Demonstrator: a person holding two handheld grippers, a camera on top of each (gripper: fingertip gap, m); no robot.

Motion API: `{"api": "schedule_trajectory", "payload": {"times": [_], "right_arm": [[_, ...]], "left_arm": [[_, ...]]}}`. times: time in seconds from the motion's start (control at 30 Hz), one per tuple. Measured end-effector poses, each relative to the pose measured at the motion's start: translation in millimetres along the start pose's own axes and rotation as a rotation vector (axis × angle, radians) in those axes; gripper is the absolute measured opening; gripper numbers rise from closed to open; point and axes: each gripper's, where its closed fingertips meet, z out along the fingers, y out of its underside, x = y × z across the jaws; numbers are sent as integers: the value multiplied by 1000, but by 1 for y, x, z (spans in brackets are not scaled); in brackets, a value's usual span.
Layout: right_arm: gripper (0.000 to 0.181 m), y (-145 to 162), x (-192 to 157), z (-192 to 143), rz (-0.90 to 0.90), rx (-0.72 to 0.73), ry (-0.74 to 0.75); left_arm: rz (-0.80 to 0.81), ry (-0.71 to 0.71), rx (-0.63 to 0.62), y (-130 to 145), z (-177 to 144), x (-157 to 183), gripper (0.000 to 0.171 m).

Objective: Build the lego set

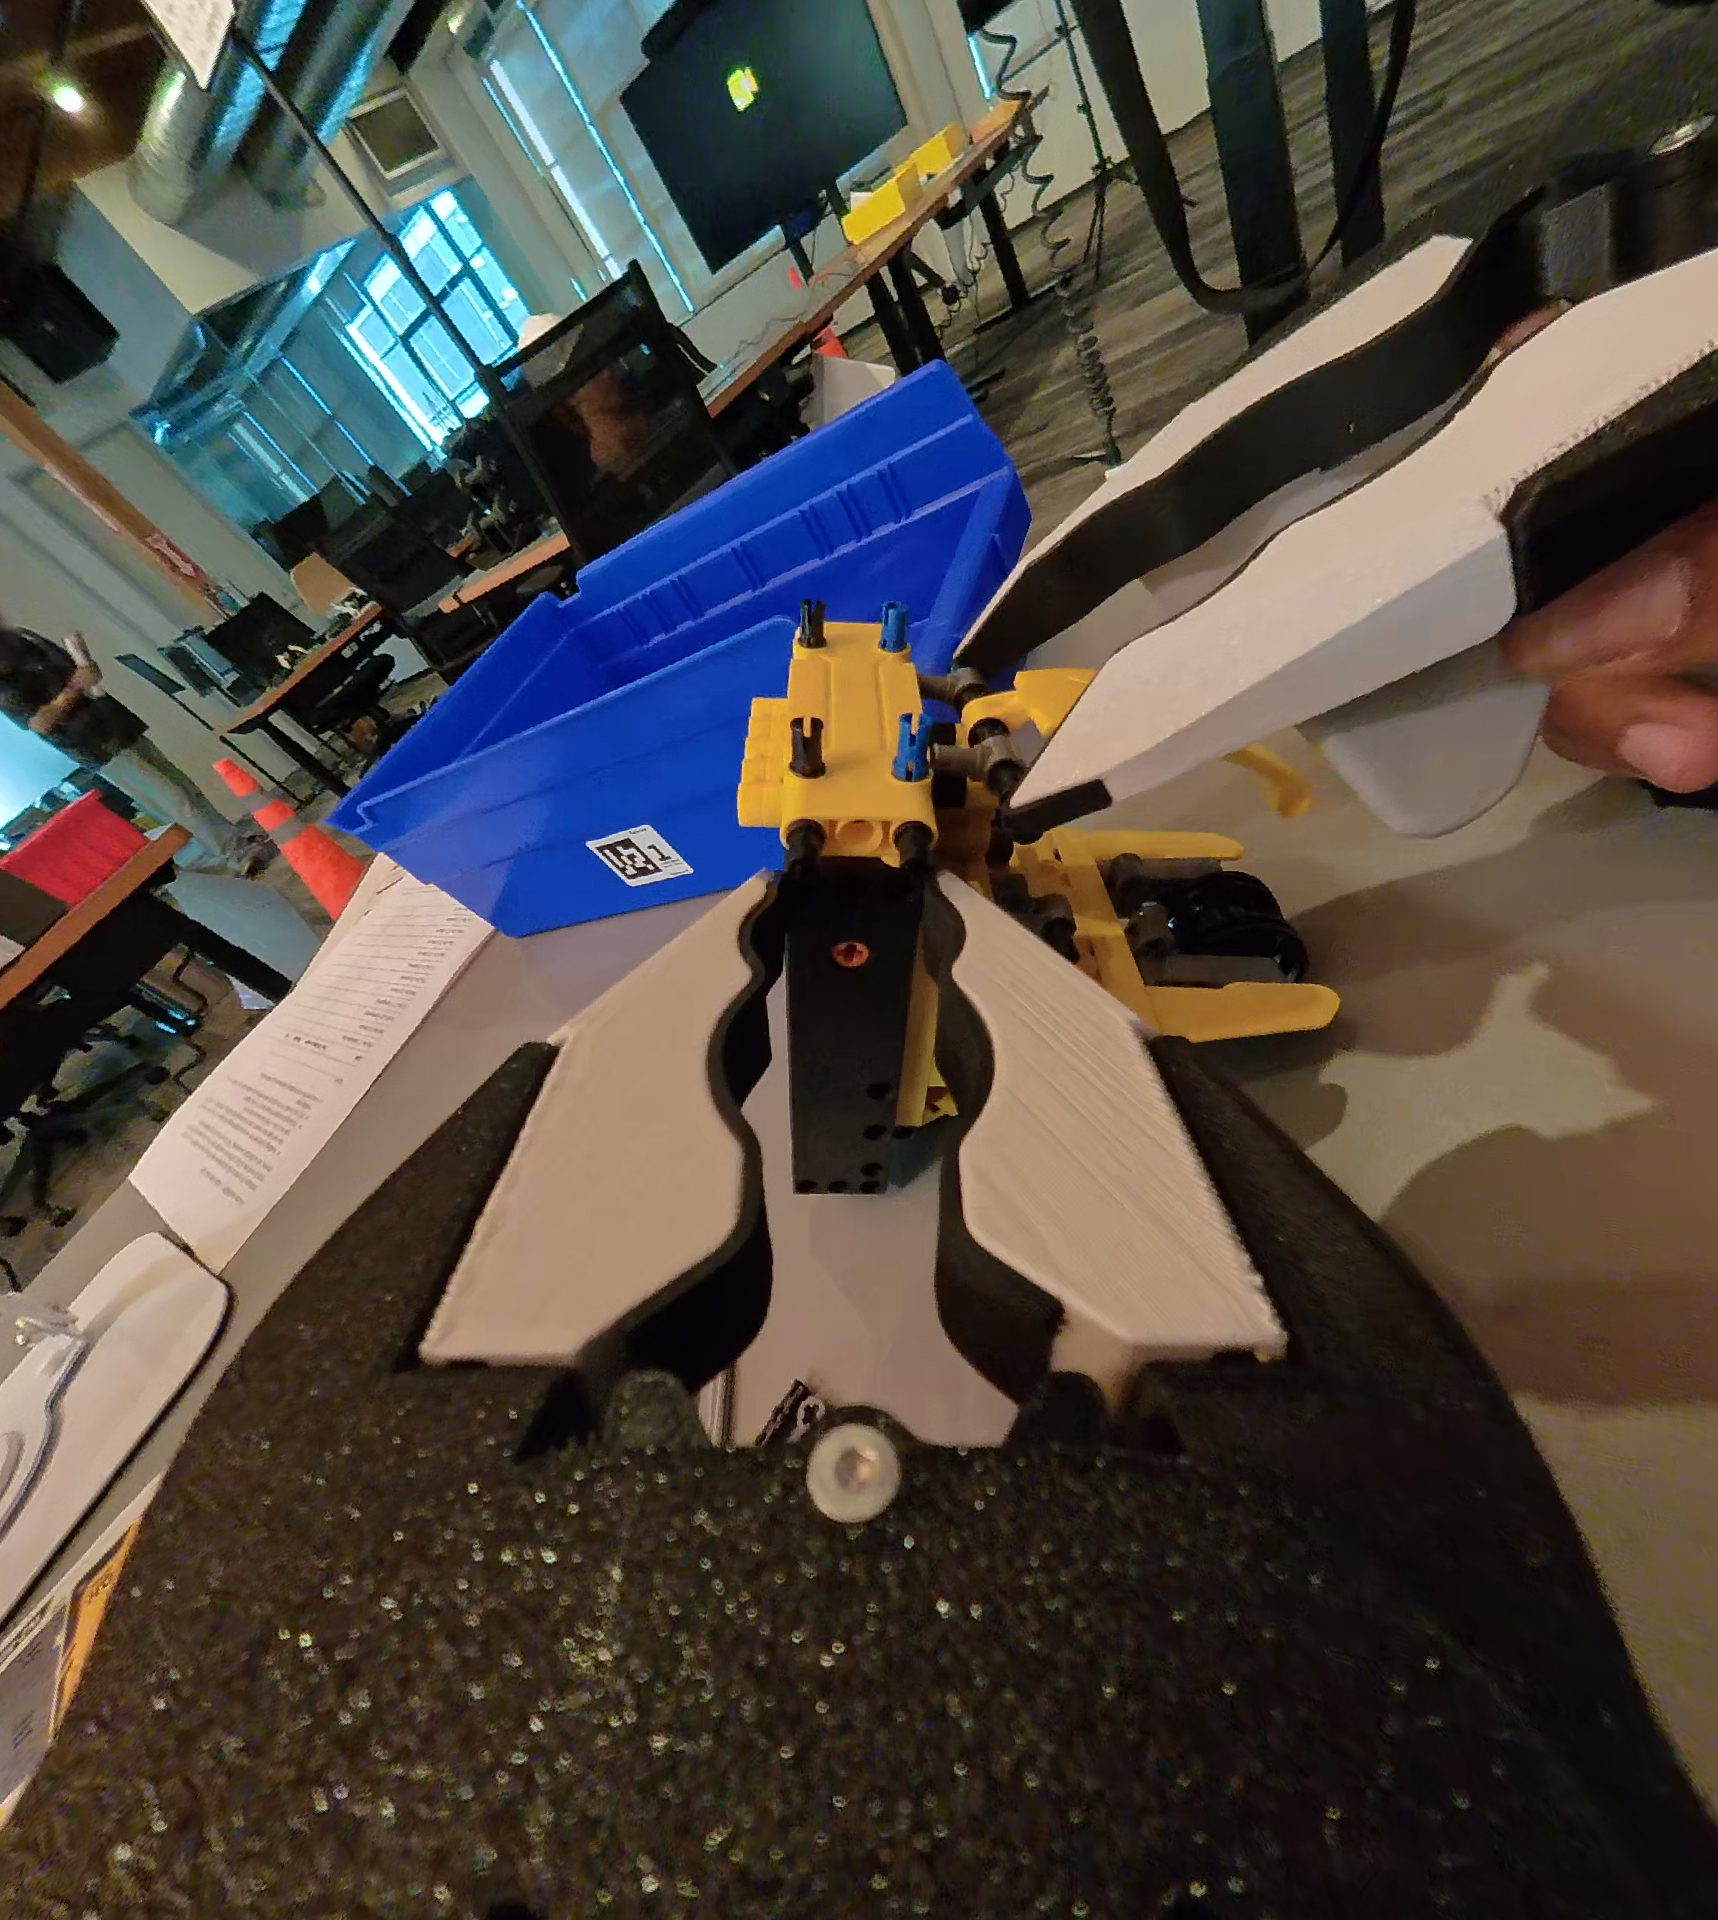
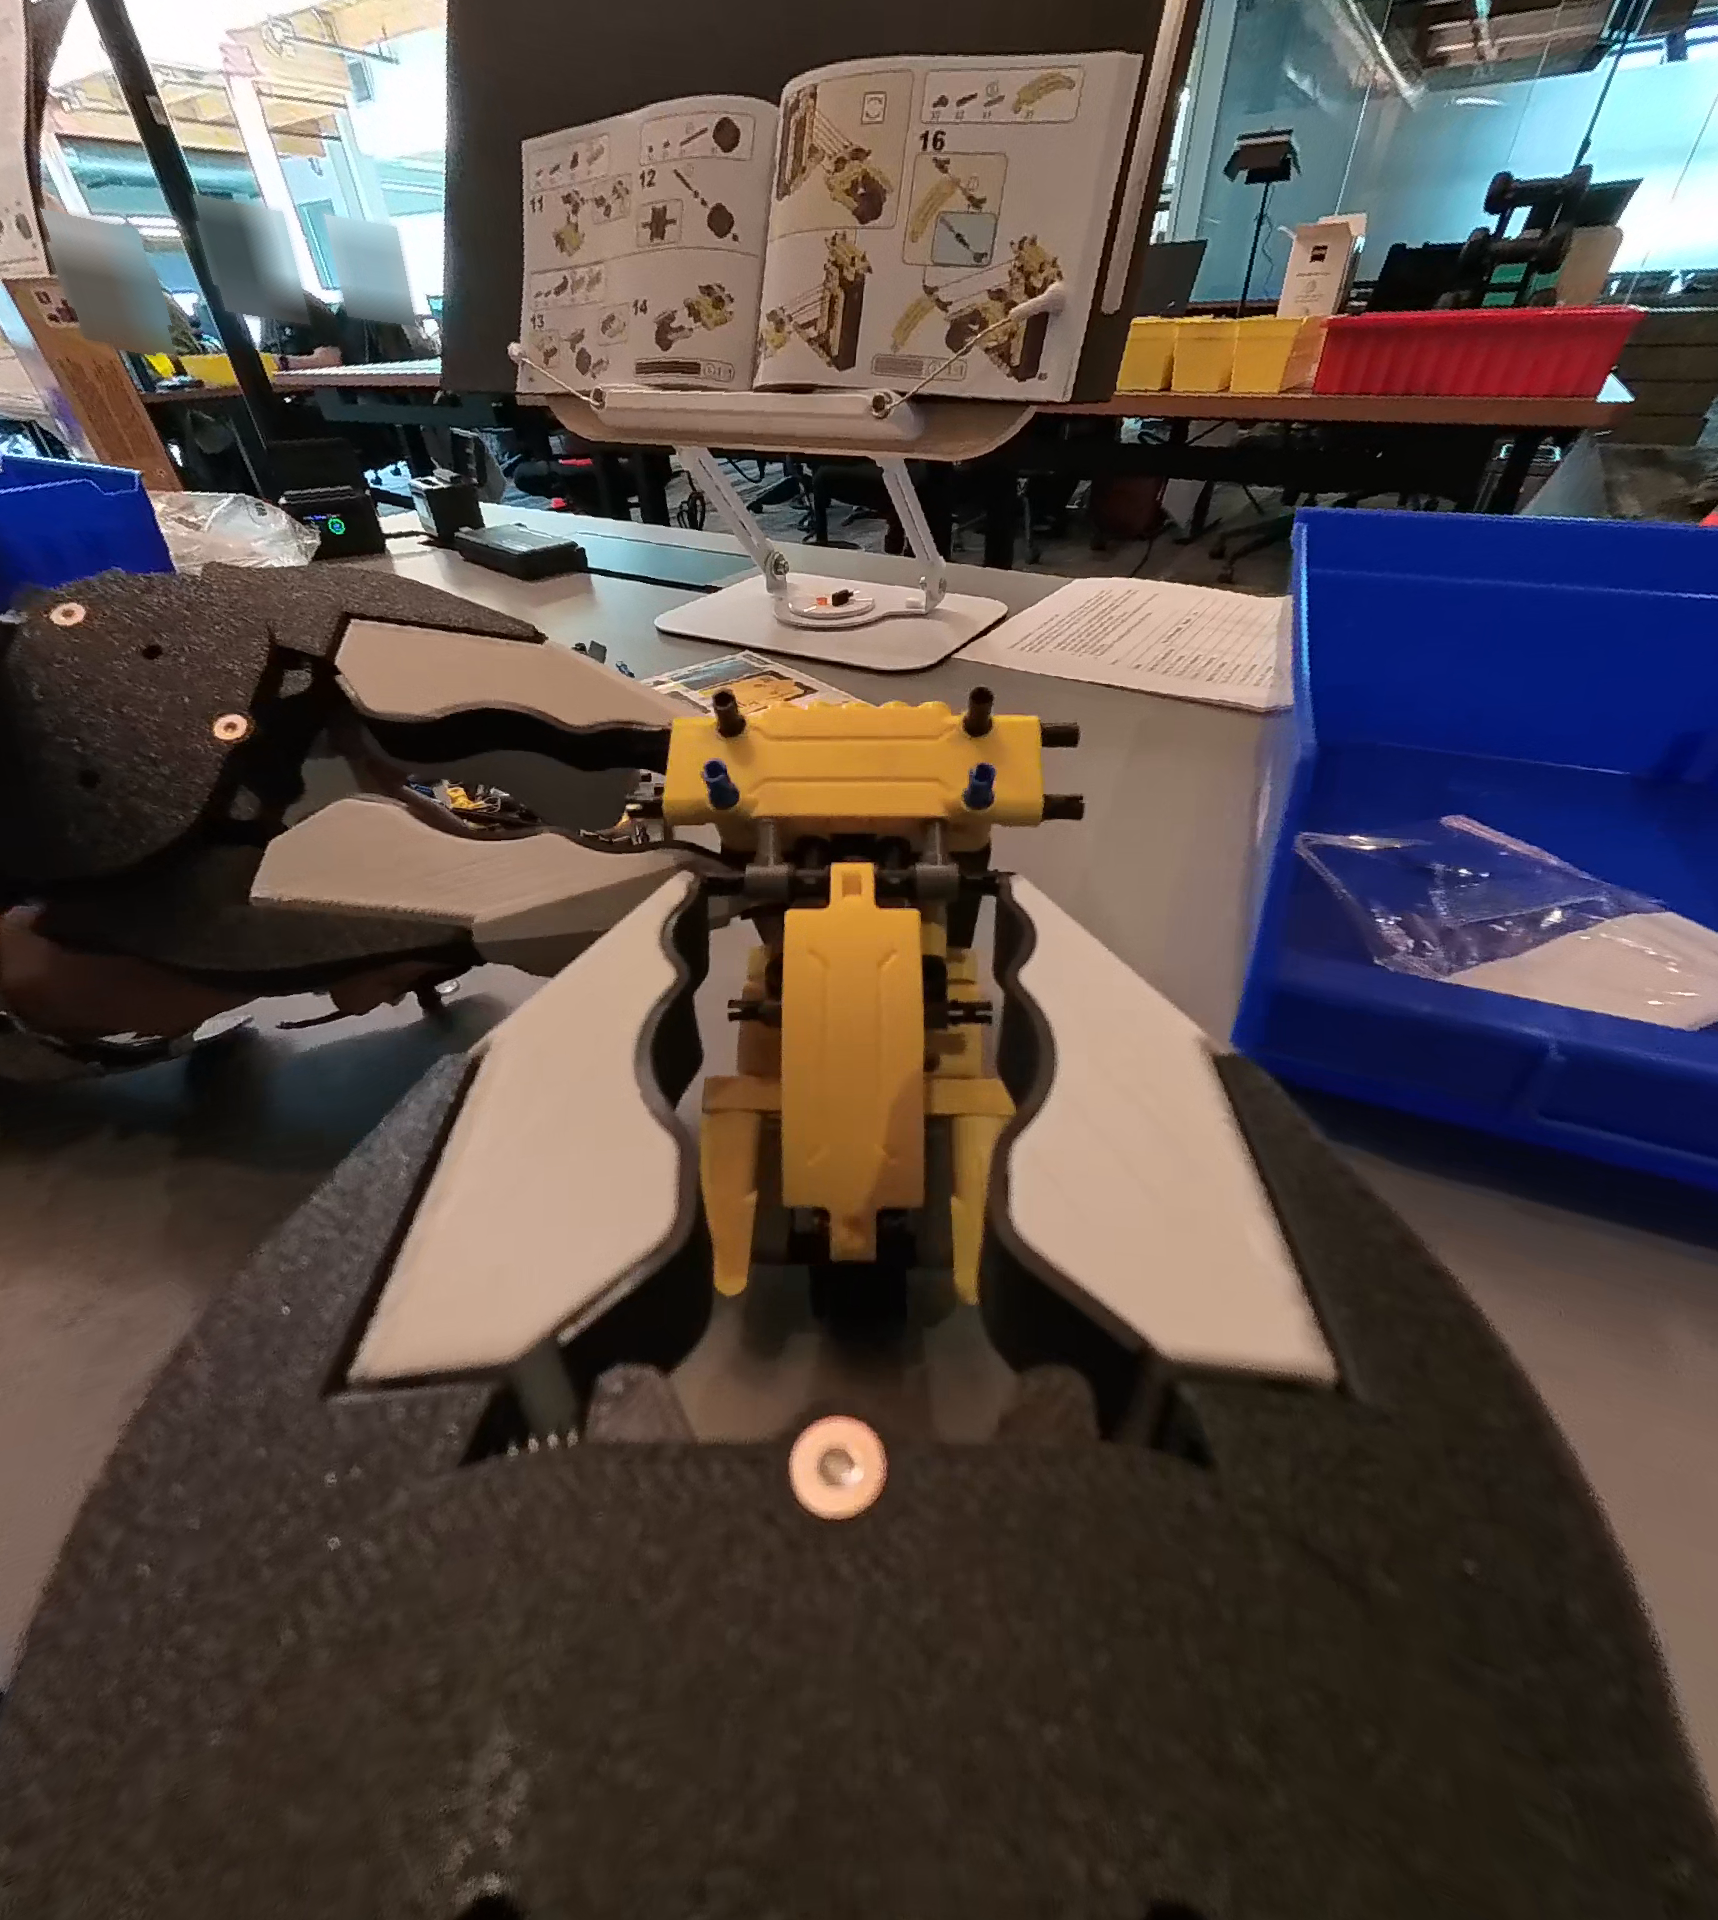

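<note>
Both my grippers clamped the yellow brick model (image 2: 850, 1039) near the blue bin (image 2: 1561, 831): left gripper (image 1: 850, 883) on its black beam (image 1: 847, 1039), right gripper (image 2: 850, 914) around its body; light, stiff, likely fragile at joints.

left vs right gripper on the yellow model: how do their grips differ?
Left gripper clamps the model's black upright block, coming in from the side; right gripper straddles the yellow body from behind, fingers along its flanks. In the right wrist view the left gripper's fingers are stacked one above the other; the right gripper's sit side by side. Both have white fingers on black bodies, and both are shut on the same model.
</note>
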Motion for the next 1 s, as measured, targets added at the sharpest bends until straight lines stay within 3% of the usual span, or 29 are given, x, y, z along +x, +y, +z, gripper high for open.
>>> {"api": "schedule_trajectory", "payload": {"times": [0.6,1.0], "right_arm": [[55,0,0,0,-96,-5,58],[55,0,1,0,-44,1,46]], "left_arm": [[2,1,2,0,0,0,25],[17,-3,-1,0,0,1,25]]}}
